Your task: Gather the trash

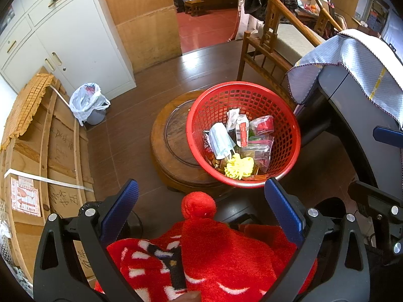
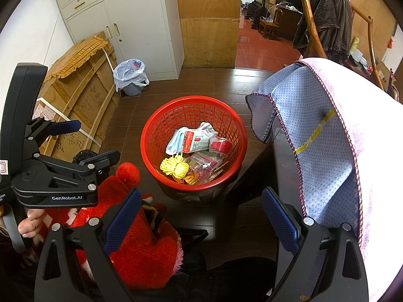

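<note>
Both grippers, left gripper and right gripper, stand wide open and hold nothing. The red plastic lattice basket sits on the floor ahead, holding a blue face mask, a yellow cord bundle and clear wrappers. These look light, soft and crushable; pinch each mid-body.

A round wooden stool on the dark floor carries the red basket.
</note>
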The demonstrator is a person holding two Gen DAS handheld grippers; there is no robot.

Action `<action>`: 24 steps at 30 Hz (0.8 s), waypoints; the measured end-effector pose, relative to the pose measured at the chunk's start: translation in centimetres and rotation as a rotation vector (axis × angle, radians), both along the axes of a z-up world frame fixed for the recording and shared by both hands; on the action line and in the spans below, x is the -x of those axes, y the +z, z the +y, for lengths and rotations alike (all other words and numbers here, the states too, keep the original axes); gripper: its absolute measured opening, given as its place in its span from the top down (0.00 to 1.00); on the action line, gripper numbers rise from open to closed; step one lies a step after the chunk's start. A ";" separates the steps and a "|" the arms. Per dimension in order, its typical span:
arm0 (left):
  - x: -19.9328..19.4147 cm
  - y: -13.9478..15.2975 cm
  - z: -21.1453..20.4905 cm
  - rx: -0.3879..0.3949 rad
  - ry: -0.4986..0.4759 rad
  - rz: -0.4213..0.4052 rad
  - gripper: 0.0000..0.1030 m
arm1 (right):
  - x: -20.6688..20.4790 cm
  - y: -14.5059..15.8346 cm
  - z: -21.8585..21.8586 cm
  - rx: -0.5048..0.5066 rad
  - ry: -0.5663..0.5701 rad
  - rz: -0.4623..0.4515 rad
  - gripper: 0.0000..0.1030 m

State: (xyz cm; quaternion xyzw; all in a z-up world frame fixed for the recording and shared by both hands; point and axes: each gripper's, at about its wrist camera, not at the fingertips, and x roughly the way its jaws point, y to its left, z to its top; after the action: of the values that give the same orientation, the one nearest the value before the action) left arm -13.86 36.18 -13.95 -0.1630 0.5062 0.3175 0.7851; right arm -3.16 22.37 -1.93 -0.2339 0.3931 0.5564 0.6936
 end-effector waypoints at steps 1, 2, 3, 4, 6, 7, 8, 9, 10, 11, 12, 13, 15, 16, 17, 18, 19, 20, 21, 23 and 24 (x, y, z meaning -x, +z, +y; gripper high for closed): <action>-0.1 0.0 0.0 -0.001 -0.001 -0.001 0.07 | 0.1 -0.1 -0.1 0.000 0.000 0.000 0.08; -0.1 0.0 -0.1 -0.001 -0.001 -0.001 0.07 | 0.0 0.0 0.0 0.000 0.000 0.000 0.08; -0.1 0.0 -0.1 0.000 0.000 -0.001 0.07 | 0.1 -0.1 -0.1 0.000 0.000 0.000 0.08; -0.1 0.0 -0.1 0.000 0.000 0.000 0.07 | 0.1 -0.1 -0.1 -0.001 0.000 0.001 0.08; -0.1 0.0 -0.1 0.000 0.000 -0.001 0.07 | 0.0 0.0 0.0 -0.001 0.000 0.000 0.08; 0.0 0.0 0.0 -0.001 0.000 -0.001 0.07 | 0.1 -0.1 -0.1 0.000 0.000 0.000 0.08; 0.0 0.0 0.0 0.000 -0.001 -0.002 0.07 | 0.1 -0.1 -0.1 0.000 0.000 0.000 0.08; -0.1 0.0 -0.1 0.003 -0.002 -0.004 0.07 | 0.1 -0.1 -0.1 -0.001 0.000 0.000 0.08; -0.1 0.0 -0.1 0.002 -0.002 -0.006 0.07 | 0.0 -0.1 -0.1 -0.001 0.000 0.000 0.08; -0.1 0.0 -0.2 0.000 -0.001 -0.009 0.07 | 0.0 0.0 0.0 -0.001 0.000 0.001 0.08; -0.2 0.1 -0.1 -0.005 -0.001 -0.010 0.07 | 0.1 -0.1 -0.1 -0.001 0.000 0.000 0.08; -0.2 0.1 -0.2 -0.009 0.000 -0.012 0.07 | 0.1 -0.1 -0.1 -0.001 0.000 0.000 0.08; -0.1 0.3 0.0 -0.012 0.001 -0.018 0.07 | 0.0 0.0 0.0 -0.002 0.000 0.000 0.08; -0.1 0.3 0.0 -0.011 0.001 -0.023 0.07 | 0.1 -0.1 -0.1 -0.001 0.000 0.000 0.08; 0.0 0.4 0.1 -0.010 0.001 -0.027 0.07 | 0.1 -0.1 -0.1 -0.001 0.000 0.000 0.08; 0.1 0.5 0.1 -0.010 0.001 -0.028 0.07 | 0.0 0.0 0.0 -0.002 0.000 0.000 0.08; 0.1 0.5 0.1 -0.012 0.000 -0.029 0.07 | 0.1 -0.1 -0.1 -0.001 0.000 0.000 0.08; 0.1 0.5 0.1 -0.013 0.000 -0.030 0.07 | 0.1 -0.1 -0.1 -0.001 0.000 0.000 0.08; 0.1 0.5 0.2 -0.013 -0.002 -0.031 0.07 | 0.1 -0.1 -0.1 -0.001 0.000 0.000 0.08; 0.1 0.5 0.2 -0.013 -0.003 -0.032 0.07 | 0.1 -0.1 -0.1 -0.001 0.000 0.000 0.08; 0.1 0.5 0.2 -0.013 -0.003 -0.032 0.07 | 0.1 -0.1 -0.1 -0.001 0.000 0.000 0.08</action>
State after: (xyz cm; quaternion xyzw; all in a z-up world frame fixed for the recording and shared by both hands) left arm -13.96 36.36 -13.46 -0.1620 0.4918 0.3172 0.7946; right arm -3.24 22.26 -2.08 -0.2335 0.3927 0.5565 0.6939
